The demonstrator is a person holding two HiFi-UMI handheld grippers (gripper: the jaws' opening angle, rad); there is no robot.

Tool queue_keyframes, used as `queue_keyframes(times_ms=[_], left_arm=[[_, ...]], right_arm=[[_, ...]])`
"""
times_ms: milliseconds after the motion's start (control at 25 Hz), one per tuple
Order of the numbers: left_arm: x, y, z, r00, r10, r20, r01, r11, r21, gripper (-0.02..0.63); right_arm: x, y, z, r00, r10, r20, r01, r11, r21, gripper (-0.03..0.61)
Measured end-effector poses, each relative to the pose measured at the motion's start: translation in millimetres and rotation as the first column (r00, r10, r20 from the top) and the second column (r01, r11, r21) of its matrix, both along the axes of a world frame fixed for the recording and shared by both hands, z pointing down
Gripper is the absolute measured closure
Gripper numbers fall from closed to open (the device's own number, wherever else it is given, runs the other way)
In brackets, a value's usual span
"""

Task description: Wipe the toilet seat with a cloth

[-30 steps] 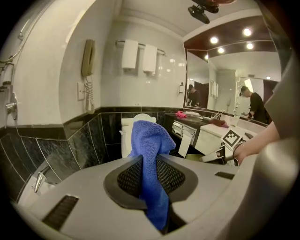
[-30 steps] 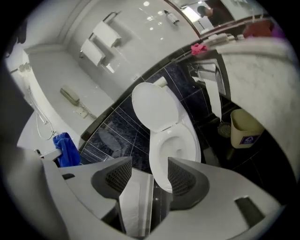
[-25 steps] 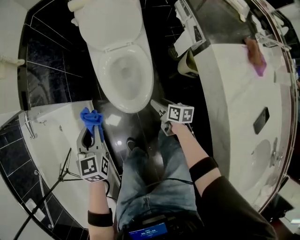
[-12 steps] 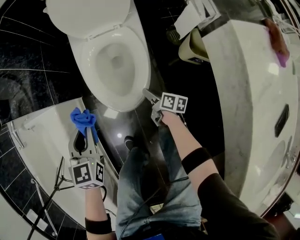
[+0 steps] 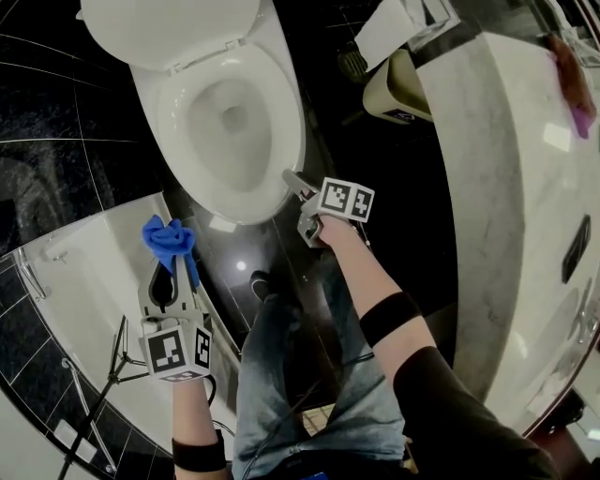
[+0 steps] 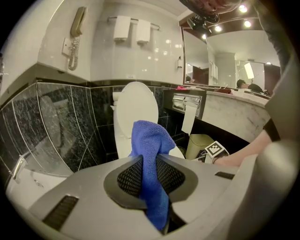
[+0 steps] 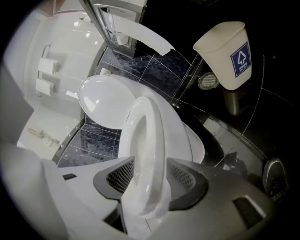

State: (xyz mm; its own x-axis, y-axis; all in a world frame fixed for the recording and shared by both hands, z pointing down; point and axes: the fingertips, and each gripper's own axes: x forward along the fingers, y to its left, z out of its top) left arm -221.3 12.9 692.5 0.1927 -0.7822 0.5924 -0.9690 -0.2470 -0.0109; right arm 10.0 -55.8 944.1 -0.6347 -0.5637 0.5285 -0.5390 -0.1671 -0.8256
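The white toilet has its lid raised and its seat ringing the bowl. My right gripper is at the seat's front edge. In the right gripper view the seat's rim fills the gap between the two pads, and my right gripper is shut on it. My left gripper hangs to the left of the bowl, over a white ledge, shut on a bunched blue cloth. In the left gripper view that cloth stands up between the jaws of the left gripper, apart from the toilet.
A beige waste bin stands right of the toilet, under a hanging toilet paper sheet. A marble counter runs along the right, with a pink cloth on it. A white ledge lies left. The person's legs stand in front.
The right gripper has moved up from the floor in front of the bowl onto the seat's front edge. The left gripper keeps the cloth and has barely shifted.
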Motion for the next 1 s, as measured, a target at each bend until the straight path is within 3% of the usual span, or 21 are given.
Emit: queue_keyframes(times_ms=[120, 400, 1000], left_arm=[[-1.0, 0.6, 6.1, 1.0, -0.004, -0.005, 0.003, 1.0, -0.007, 0.541], [-4.6, 4.9, 21.5, 1.0, -0.012, -0.019, 0.012, 0.999, -0.03, 0.541], [-10.7, 11.6, 37.7, 0.999, -0.008, -0.037, 0.006, 0.998, -0.057, 0.543]], right_arm=[[1.0, -0.2, 1.3, 1.0, 0.015, -0.007, -0.016, 1.0, -0.015, 0.396], [2.9, 0.6, 7.0, 0.998, 0.049, -0.037, -0.052, 0.995, -0.083, 0.44], [5.1, 0.6, -1.3, 0.999, 0.042, -0.029, -0.045, 0.991, -0.128, 0.445]])
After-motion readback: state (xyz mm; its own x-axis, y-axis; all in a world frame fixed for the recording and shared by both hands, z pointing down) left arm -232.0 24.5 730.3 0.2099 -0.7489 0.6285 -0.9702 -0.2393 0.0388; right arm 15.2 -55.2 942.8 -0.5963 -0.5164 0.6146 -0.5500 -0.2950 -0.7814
